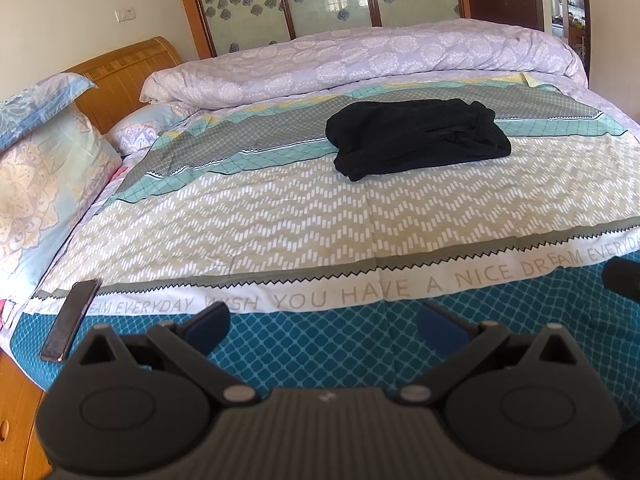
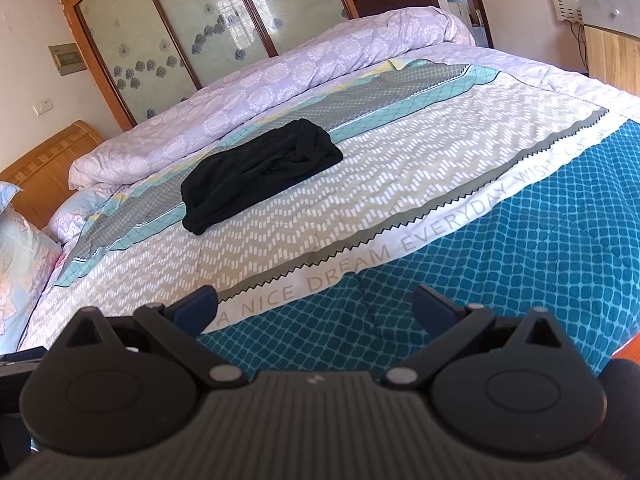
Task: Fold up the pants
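Note:
The black pants [image 1: 416,138] lie folded in a compact bundle on the patterned bedspread [image 1: 280,216], toward the far side of the bed; they also show in the right wrist view [image 2: 256,172]. My left gripper [image 1: 324,326] is open and empty, held over the bed's near teal edge, well short of the pants. My right gripper [image 2: 316,308] is open and empty too, over the teal edge, apart from the pants.
A dark phone [image 1: 70,316] lies at the bed's near left corner. A rolled lilac quilt [image 1: 360,60] runs along the far side. Pillows [image 1: 36,176] and a wooden headboard [image 1: 128,76] are at the left. A wooden cabinet [image 2: 608,48] stands at the right.

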`<state>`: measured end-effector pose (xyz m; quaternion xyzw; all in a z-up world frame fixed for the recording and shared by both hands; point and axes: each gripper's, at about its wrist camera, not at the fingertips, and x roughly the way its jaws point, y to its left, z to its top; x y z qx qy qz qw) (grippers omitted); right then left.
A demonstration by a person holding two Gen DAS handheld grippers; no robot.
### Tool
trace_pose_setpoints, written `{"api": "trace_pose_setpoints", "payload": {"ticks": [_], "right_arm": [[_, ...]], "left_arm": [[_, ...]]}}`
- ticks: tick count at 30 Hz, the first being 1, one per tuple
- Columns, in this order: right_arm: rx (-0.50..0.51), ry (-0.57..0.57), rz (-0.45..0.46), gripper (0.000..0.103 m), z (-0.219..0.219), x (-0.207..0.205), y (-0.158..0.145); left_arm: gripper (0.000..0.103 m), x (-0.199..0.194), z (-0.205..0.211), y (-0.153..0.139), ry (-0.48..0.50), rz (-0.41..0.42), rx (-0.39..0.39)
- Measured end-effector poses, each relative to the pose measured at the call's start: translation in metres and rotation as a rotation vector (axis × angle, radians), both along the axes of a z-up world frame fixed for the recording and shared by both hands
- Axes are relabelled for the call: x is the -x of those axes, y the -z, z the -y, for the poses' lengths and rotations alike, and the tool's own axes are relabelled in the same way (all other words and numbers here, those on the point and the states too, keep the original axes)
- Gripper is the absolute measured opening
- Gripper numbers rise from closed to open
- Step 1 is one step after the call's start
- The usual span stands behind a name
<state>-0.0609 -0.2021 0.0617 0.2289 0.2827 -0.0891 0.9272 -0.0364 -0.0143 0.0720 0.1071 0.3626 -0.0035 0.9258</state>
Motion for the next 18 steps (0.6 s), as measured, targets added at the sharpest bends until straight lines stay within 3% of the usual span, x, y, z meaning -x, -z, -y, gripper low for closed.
{"api": "trace_pose_setpoints", "payload": {"ticks": [18], "right_arm": [[-0.003, 0.007, -0.001, 0.103, 0.0018, 0.0010, -0.0012]], "left_arm": [[0.103, 0.0001, 0.0018, 0.0007, 0.004, -0.006, -0.005]]}}
